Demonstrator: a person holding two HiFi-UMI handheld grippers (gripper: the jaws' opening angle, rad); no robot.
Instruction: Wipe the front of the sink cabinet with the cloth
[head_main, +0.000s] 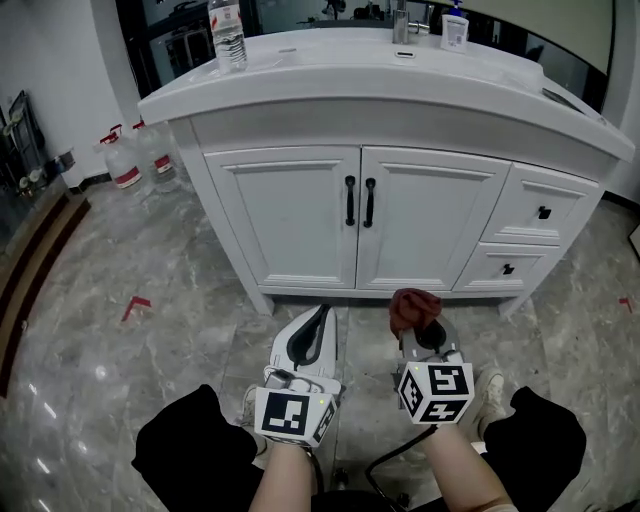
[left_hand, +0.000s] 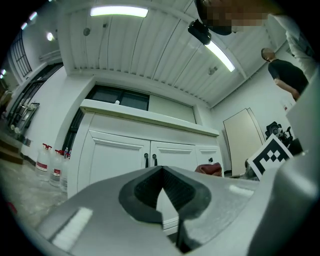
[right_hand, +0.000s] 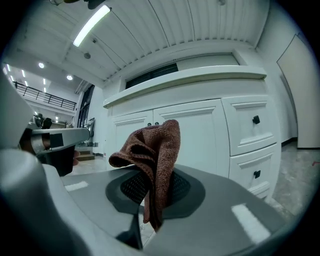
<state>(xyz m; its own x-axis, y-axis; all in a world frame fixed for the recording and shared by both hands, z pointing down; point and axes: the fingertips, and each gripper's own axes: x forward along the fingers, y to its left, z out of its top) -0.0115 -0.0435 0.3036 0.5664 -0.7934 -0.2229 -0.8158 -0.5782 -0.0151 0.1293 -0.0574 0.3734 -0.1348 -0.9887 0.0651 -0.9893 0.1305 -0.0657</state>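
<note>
Right gripper (head_main: 425, 338) is clamped on the cloth (head_main: 412, 308), low and short of the cabinet (head_main: 300, 215). The doors lie straight ahead and the cloth is not touching them. Left gripper (head_main: 308, 340) is alongside, jaws together, empty.

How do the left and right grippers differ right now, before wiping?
The right gripper is shut on the reddish-brown cloth, which is bunched above its jaws; the left gripper is shut on nothing. The right gripper sits before the right cabinet door, the left gripper before the left cabinet door. Both point at the sink cabinet without touching it.
</note>
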